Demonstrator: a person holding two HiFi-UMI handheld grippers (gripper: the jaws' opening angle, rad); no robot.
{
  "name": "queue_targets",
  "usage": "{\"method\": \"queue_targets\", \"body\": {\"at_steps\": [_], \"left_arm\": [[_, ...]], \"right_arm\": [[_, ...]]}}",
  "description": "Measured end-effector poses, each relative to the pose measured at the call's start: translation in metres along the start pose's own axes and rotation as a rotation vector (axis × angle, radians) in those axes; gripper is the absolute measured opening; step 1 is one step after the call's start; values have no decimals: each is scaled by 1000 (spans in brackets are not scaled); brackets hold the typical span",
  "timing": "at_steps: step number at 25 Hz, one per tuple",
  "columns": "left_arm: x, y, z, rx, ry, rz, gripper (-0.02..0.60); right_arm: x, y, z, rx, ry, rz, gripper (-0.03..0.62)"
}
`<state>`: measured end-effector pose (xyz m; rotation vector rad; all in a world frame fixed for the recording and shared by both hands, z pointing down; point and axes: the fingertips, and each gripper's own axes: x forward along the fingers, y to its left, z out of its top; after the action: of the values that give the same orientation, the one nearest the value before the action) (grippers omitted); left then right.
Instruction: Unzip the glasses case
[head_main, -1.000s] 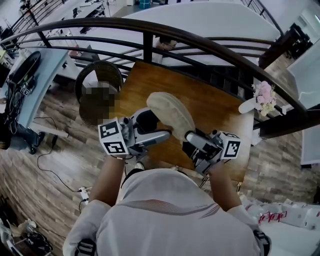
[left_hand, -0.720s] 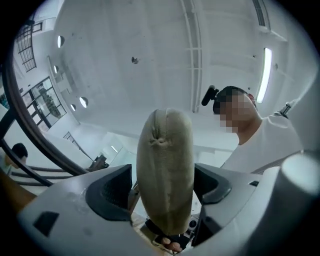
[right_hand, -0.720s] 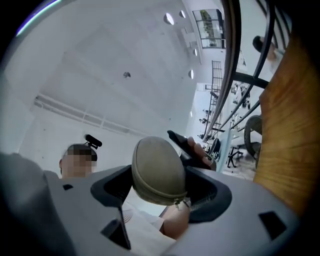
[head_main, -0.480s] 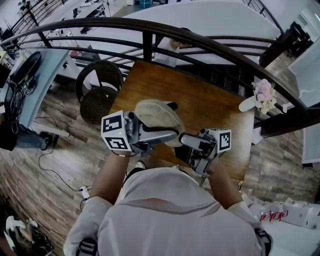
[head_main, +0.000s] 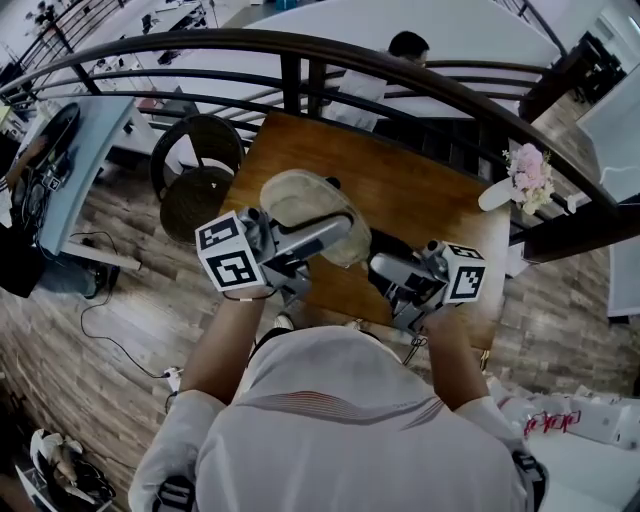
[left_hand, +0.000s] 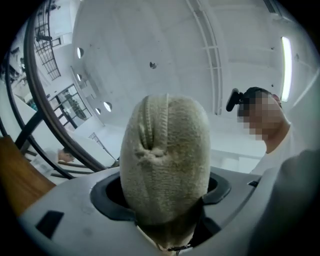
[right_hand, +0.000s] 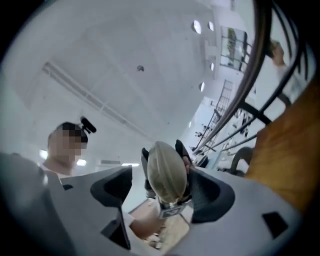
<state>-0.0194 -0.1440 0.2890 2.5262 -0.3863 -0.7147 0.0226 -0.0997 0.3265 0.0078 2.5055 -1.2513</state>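
Head view only: I read the beige, woven-fabric, oval glasses case (head_main: 305, 205) as raised clear of the brown wooden bench (head_main: 420, 200). A dark curved railing (head_main: 430, 85) runs past the bench's far edge. Neither gripper view shows this layout.

Left gripper view only: a ridged seam (left_hand: 150, 117) runs along the upper face of the glasses case (left_hand: 165, 160) and ends in a puckered spot. I cannot make out this detail in the head view.

Right gripper view only: the glasses case (right_hand: 167, 172) appears end-on. The black fingers (right_hand: 182, 150) of the left claw flank it on both sides. A square-marker cube (right_hand: 170, 210) sits directly below it.

Left claw state: the left claw (left_hand: 162, 192) is clamped on the glasses case. Its dark pads press both flanks of the case's near end.

Right claw state: the right claw (right_hand: 162, 192) stands with its jaws wide apart. I see nothing pressed between the pads.

Case relative to left claw: the near end of the case sits between the jaws. The rest of it projects forward and upward beyond them. In the head view, the left claw (head_main: 335, 235) lies along the side of the case nearer the person.

Case relative to right claw: the case lies ahead of the jaws, on their centre line and apart from both pads. In the head view, the right claw (head_main: 380, 265) points at the case from the right, with its tips near the case's nearer right edge.

Bench relative to case: the bench surface lies beneath and beyond the case.
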Motion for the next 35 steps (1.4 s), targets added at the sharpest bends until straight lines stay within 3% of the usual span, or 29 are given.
{"method": "queue_targets", "body": {"at_steps": [4, 7, 13, 15, 19, 22, 26, 30, 31, 35], "left_arm": [[-3, 13, 17, 27, -54, 172, 328], [-1, 13, 23, 76, -52, 225, 328], [7, 10, 17, 44, -34, 173, 328], [8, 9, 13, 71, -1, 173, 328], [10, 8, -2, 153, 87, 189, 328], [10, 11, -8, 161, 114, 199, 328], [6, 19, -8, 153, 106, 233, 328], [3, 26, -5, 146, 80, 267, 328], [2, 27, -4, 146, 74, 274, 325], [0, 31, -5, 160, 69, 301, 322]], "right_arm": [[-14, -13, 5, -359, 96, -287, 366], [-13, -19, -5, -489, 198, -395, 328], [2, -31, -30, -483, 351, -396, 275], [3, -36, -34, -503, 413, -432, 235], [-3, -52, -43, -559, 558, -512, 217], [-5, -62, -48, -610, 640, -563, 192], [-1, -68, -48, -595, 640, -586, 190], [-1, -76, -49, -618, 639, -637, 104], [-1, -79, -49, -629, 638, -657, 56], [-4, -87, -47, -624, 614, -688, 52]]}}
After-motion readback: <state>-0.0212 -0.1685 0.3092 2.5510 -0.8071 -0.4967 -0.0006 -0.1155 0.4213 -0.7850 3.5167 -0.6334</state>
